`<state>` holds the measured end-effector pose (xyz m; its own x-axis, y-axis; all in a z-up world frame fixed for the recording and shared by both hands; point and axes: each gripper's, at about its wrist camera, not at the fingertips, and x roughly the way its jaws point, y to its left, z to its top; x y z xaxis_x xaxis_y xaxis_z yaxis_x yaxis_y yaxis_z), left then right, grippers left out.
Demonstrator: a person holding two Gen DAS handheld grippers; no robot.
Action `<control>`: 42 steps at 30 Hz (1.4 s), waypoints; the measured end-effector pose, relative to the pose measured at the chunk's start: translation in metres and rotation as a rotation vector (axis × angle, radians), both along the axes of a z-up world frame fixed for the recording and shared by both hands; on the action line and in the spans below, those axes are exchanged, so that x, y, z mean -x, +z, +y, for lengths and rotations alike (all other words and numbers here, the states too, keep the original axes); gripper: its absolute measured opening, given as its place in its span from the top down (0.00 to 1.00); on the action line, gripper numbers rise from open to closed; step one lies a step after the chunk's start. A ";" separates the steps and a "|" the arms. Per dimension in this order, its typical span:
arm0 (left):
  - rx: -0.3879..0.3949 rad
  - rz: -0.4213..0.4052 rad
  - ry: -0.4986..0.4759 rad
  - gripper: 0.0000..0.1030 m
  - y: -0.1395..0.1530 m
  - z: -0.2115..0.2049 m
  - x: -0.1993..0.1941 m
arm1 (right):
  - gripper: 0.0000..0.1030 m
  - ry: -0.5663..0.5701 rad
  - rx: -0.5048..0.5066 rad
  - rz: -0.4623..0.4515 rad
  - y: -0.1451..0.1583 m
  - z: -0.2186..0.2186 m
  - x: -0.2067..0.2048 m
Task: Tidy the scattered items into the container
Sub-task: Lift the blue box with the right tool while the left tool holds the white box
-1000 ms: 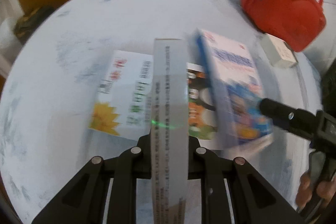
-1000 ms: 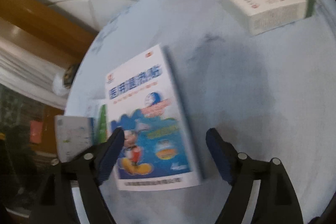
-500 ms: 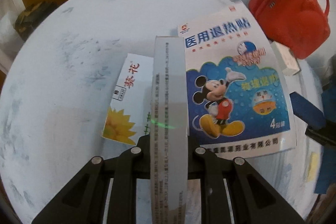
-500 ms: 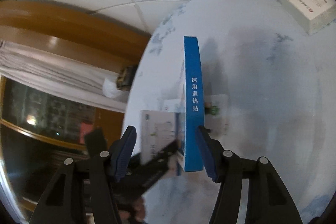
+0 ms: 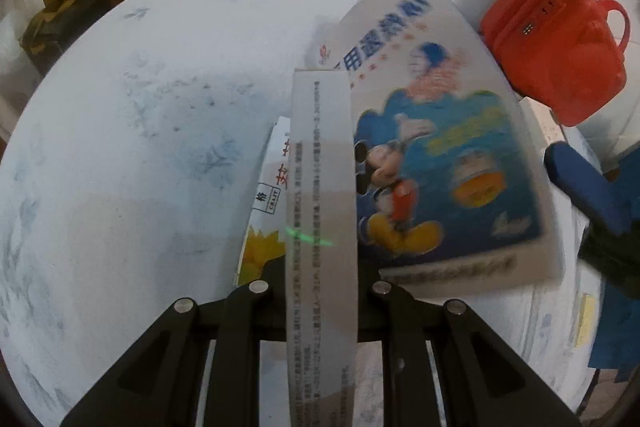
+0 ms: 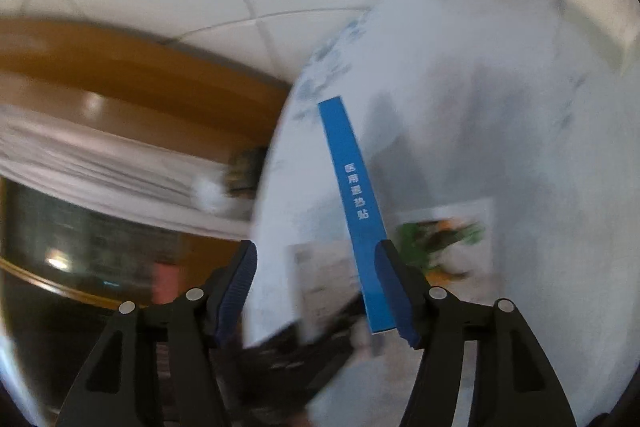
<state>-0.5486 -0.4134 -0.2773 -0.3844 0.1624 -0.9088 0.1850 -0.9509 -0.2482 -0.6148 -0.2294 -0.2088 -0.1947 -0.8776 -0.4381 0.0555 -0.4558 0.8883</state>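
Note:
My left gripper (image 5: 320, 267) is shut on a thin grey-white box (image 5: 320, 207) with small print, held edge-up over the round white table (image 5: 140, 147). A blue Mickey Mouse box (image 5: 440, 155) is held up to its right; in the right wrist view it shows edge-on (image 6: 356, 203), leaning against the right pad (image 6: 394, 291) of my right gripper (image 6: 316, 291), with a wide gap to the left pad. A white sunflower box (image 5: 264, 211) lies flat under the grey box. The red bag (image 5: 556, 39) sits at the table's far right.
A small white box (image 5: 544, 119) lies next to the red bag. A box with green and orange print (image 6: 444, 239) lies flat on the table. A wooden rail and white tiled floor lie beyond the table's far edge.
My right gripper closed around the Mickey Mouse box and lifted it off the table, then tilted it. The left gripper kept hold of the grey-white box and shifted slightly.

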 end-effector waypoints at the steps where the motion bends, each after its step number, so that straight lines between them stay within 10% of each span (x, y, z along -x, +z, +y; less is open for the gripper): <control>1: -0.009 0.001 0.001 0.84 0.000 -0.001 0.000 | 0.39 0.022 0.046 -0.022 -0.002 -0.004 -0.003; 5: -0.047 0.004 0.013 0.84 0.000 -0.010 0.000 | 0.39 0.071 0.046 -0.019 0.000 -0.025 -0.006; 9: -0.038 0.012 0.003 0.84 -0.001 -0.012 0.004 | 0.33 -0.054 -0.230 0.156 0.022 -0.015 0.006; 28: 0.082 0.022 0.005 0.84 0.025 -0.037 0.003 | 0.11 -0.030 -0.415 0.026 -0.043 0.057 0.051; 33: 0.085 0.022 0.004 0.84 0.012 -0.026 0.031 | 0.30 0.023 -0.341 -0.055 -0.071 0.064 0.060; 35: 0.090 0.022 -0.004 0.84 0.010 -0.020 0.035 | 0.62 0.048 -0.298 -0.106 -0.085 0.068 0.054; 42: 0.091 0.020 -0.029 0.84 0.004 -0.004 0.046 | 0.74 0.084 -0.156 -0.090 -0.084 0.060 0.034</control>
<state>-0.5943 -0.4175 -0.2736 -0.3988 0.0907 -0.9125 0.1532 -0.9745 -0.1638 -0.6490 -0.1696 -0.2928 -0.0775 -0.8094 -0.5822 0.0231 -0.5852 0.8105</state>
